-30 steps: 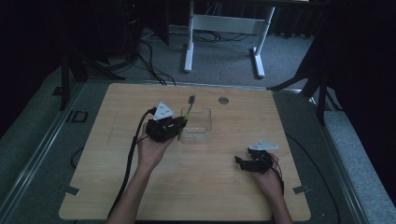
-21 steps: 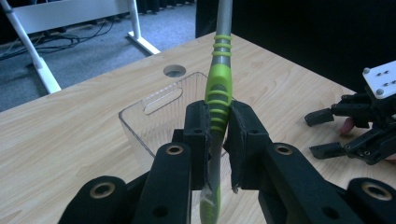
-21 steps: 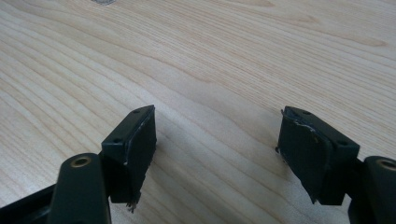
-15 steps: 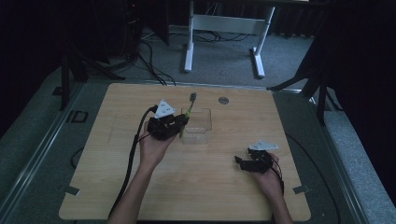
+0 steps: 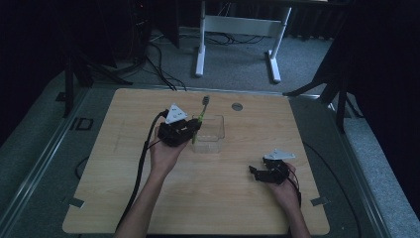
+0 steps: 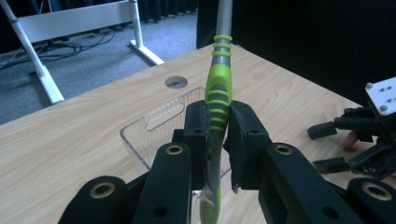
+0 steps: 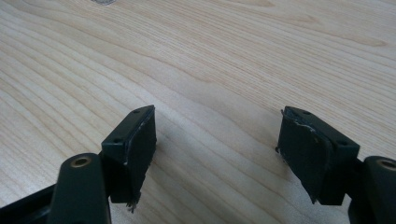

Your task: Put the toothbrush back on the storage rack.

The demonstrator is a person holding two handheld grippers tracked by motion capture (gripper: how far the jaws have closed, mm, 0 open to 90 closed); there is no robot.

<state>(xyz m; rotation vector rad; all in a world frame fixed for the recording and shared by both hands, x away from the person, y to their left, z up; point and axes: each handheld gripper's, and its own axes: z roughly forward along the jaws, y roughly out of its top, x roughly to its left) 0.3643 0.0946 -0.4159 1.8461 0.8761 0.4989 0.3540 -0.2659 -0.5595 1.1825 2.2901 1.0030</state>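
Nothing has visibly moved since the earlier frames: both hands sit where they were, and the toothbrush (image 6: 218,100) is still clamped in the left gripper (image 5: 190,130), its fingers (image 6: 198,135) pressed tight on the green handle. It stands nearly upright over the clear plastic tray (image 5: 212,134) near the middle of the worktop (image 5: 114,198), so the work looks paused, probably just before the brush is lowered into the tray or lifted away. The right gripper (image 5: 256,173) rests near the worktop's right edge, its fingers (image 7: 133,149) wide apart with nothing between them. The brush head is cut off in the left gripper view, and whether the handle's tip touches the tray floor is hidden behind the fingers.
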